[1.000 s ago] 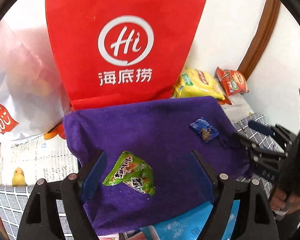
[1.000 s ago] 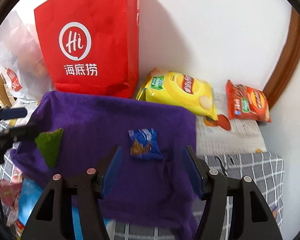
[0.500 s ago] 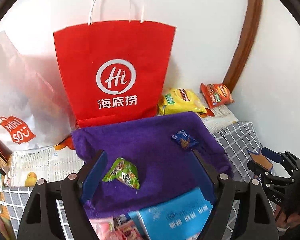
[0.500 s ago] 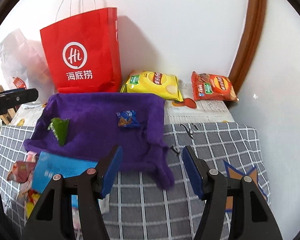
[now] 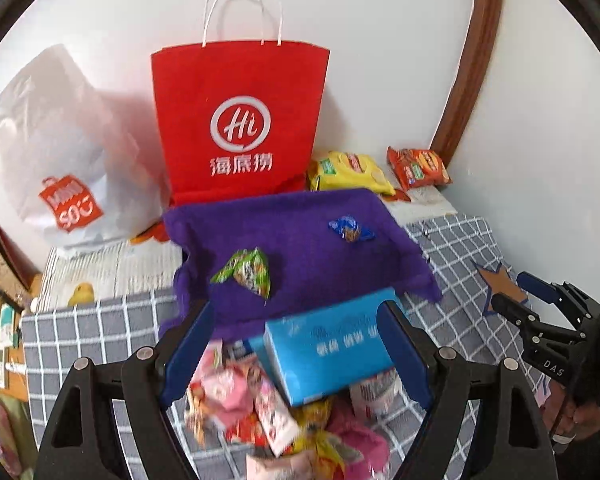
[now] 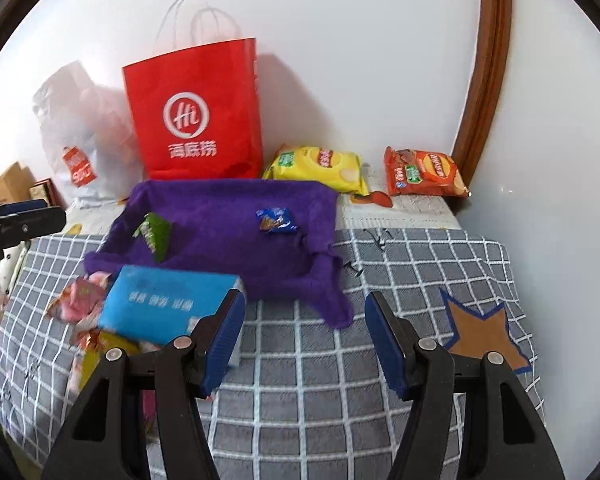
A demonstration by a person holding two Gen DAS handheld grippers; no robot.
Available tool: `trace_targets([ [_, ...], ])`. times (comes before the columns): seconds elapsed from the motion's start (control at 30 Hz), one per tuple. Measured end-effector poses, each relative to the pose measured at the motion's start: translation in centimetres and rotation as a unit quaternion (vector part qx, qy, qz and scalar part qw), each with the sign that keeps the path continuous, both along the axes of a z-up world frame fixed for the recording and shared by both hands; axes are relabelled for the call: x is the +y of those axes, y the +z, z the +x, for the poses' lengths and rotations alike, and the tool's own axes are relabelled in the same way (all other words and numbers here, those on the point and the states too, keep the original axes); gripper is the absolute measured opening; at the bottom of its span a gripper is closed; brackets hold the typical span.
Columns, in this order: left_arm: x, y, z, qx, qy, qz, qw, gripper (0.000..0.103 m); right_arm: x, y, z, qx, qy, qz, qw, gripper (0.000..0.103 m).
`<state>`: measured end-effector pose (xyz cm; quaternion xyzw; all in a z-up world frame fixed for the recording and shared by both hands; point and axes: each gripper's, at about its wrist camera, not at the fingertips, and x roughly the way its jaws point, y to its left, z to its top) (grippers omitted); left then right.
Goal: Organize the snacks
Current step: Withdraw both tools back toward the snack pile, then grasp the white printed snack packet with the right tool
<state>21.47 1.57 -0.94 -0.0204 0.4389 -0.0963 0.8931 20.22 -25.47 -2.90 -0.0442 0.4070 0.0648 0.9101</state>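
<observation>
A purple cloth tray (image 5: 300, 220) (image 6: 220, 200) holds a green snack packet (image 5: 246, 270) (image 6: 154, 232) and a blue snack packet (image 5: 350, 230) (image 6: 276, 220). In front of it lie a blue box (image 5: 332, 354) (image 6: 164, 304) and a heap of pink, red and yellow snack packets (image 5: 260, 408) (image 6: 80, 300). My left gripper (image 5: 296, 356) is open and empty above the box and heap. My right gripper (image 6: 304, 340) is open and empty over the checked cloth, right of the box; it also shows in the left wrist view (image 5: 540, 304).
A red paper bag (image 5: 240, 120) (image 6: 196, 112) stands against the wall behind the tray, a white plastic bag (image 5: 60, 152) to its left. A yellow chip bag (image 6: 316, 164) and a red chip bag (image 6: 424, 172) lie at the back right. The grey checked cloth (image 6: 400, 264) covers the table.
Both grippers have pulled back and up from the purple tray, empty. The blue box and the snack heap in front of the tray have come into view.
</observation>
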Motion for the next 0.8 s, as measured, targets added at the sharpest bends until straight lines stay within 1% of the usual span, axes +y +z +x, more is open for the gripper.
trace_targets([
  [0.1, 0.0, 0.3, -0.8, 0.005, 0.002, 0.005, 1.0000, 0.082, 0.8, 0.4, -1.3, -0.010, 0.011, -0.027, 1.000, 0.062],
  [0.13, 0.0, 0.4, -0.9, 0.005, -0.001, 0.008, 1.0000, 0.082, 0.9, 0.4, -1.6, -0.012, 0.012, -0.025, 1.000, 0.062],
  [0.17, -0.1, 0.5, -1.1, 0.004, 0.001, 0.009, 0.9999, 0.082, 0.9, 0.5, -1.8, -0.009, 0.013, -0.020, 1.000, 0.062],
  [0.2, 0.0, 0.8, -1.5, -0.005, 0.003, 0.008, 0.9999, 0.082, 1.0, 0.7, -2.2, -0.008, 0.015, -0.009, 1.000, 0.062],
  [0.27, 0.1, 0.9, -2.2, -0.019, 0.011, 0.001, 0.9998, 0.082, 1.0, 0.7, -2.7, -0.022, 0.021, 0.022, 0.999, 0.063],
  [0.3, 0.0, 0.8, -2.5, -0.023, 0.012, 0.000, 0.9997, 0.082, 1.0, 0.6, -2.8, -0.024, 0.022, 0.030, 0.999, 0.066],
  [0.33, -0.1, 0.7, -2.8, -0.028, 0.009, 0.000, 0.9996, 0.082, 1.2, 0.3, -2.8, -0.029, 0.025, 0.043, 0.998, 0.066],
  [0.4, -0.4, 0.2, -3.4, -0.024, 0.012, -0.001, 0.9997, 0.082, 1.6, -0.5, -2.9, -0.032, 0.028, 0.056, 0.997, 0.066],
  [0.47, -0.4, -0.3, -4.0, -0.016, 0.014, -0.008, 0.9997, 0.082, 2.1, -1.8, -2.6, -0.018, 0.032, 0.057, 0.998, 0.066],
  [0.53, -0.2, -0.6, -4.7, -0.015, 0.016, -0.002, 0.9998, 0.082, 2.5, -2.9, -2.4, -0.003, 0.032, 0.056, 0.998, 0.066],
  [0.6, 0.2, -0.9, -5.2, -0.017, 0.023, 0.006, 0.9996, 0.082, 2.9, -3.8, -2.4, 0.013, 0.042, 0.071, 0.996, 0.066],
  [0.73, 1.8, -2.0, -5.6, -0.006, 0.043, -0.002, 0.9990, 0.082, 4.0, -4.9, -3.0, 0.021, 0.055, 0.064, 0.996, 0.066],
  [0.8, 2.6, -2.8, -5.8, 0.004, 0.055, -0.002, 0.9985, 0.082, 4.6, -5.5, -3.4, 0.030, 0.068, 0.068, 0.995, 0.066],
])
